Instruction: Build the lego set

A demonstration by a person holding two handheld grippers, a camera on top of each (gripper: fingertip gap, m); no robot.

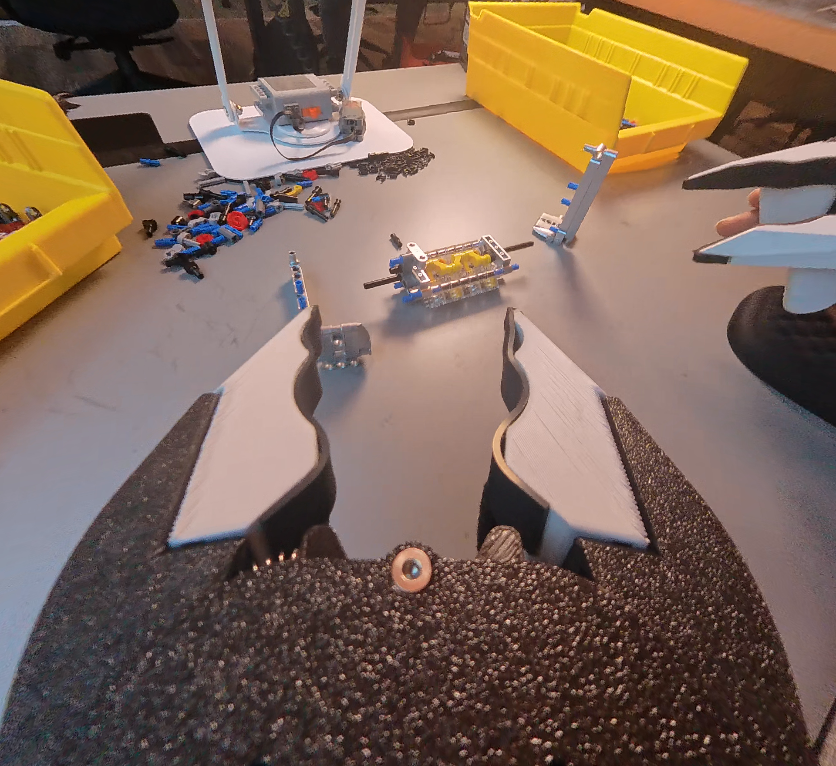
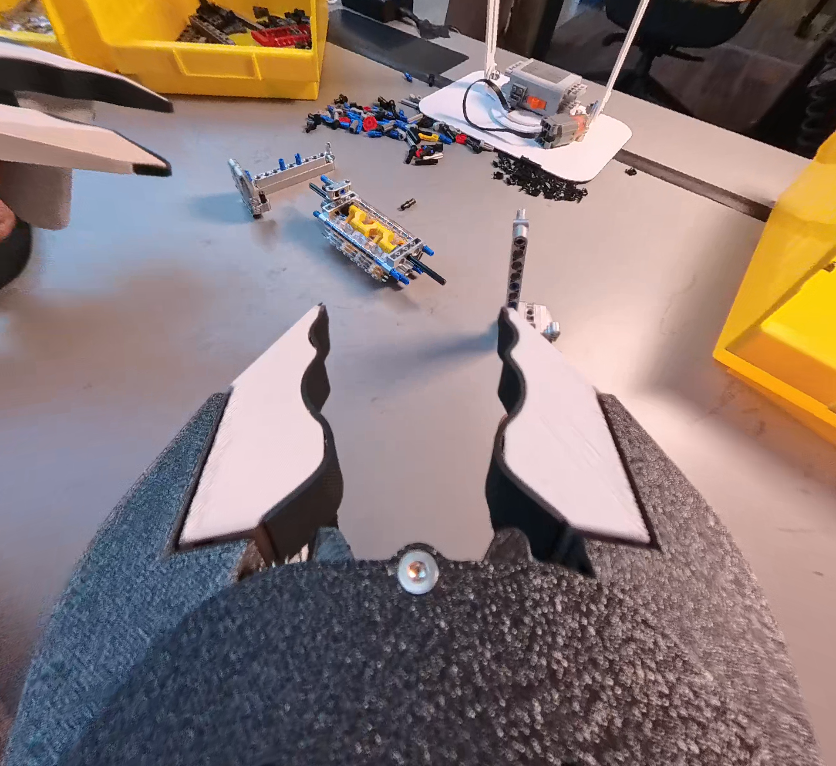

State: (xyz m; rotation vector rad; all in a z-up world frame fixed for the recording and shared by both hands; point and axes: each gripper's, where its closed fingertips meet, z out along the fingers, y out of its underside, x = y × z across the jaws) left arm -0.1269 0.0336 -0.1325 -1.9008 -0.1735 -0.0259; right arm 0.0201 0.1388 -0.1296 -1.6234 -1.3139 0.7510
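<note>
The left gripper (image 1: pixel 411 314) is hovering wide open and empty, a grey bracket piece (image 1: pixel 344 339) touching its left fingertip at ten o'clock. The yellow-cored assembly (image 1: pixel 445 271) is lying at twelve, axle crosswise. The right gripper (image 2: pixel 409 314) is gaping empty too, the assembly at eleven, farther off.

The L-shaped grey beam piece (image 1: pixel 337 339) is half tucked behind the left gripper's (image 1: pixel 412 319) left finger; in the right wrist view its lower end hides behind the right gripper's (image 2: pixel 410 314) right finger. Left of that beam piece, the loose pile of small parts (image 1: pixel 239 213) is too tiny to sort out. The yellow bin (image 1: pixel 49 219) farther left gets chopped by the frame edge.
</note>
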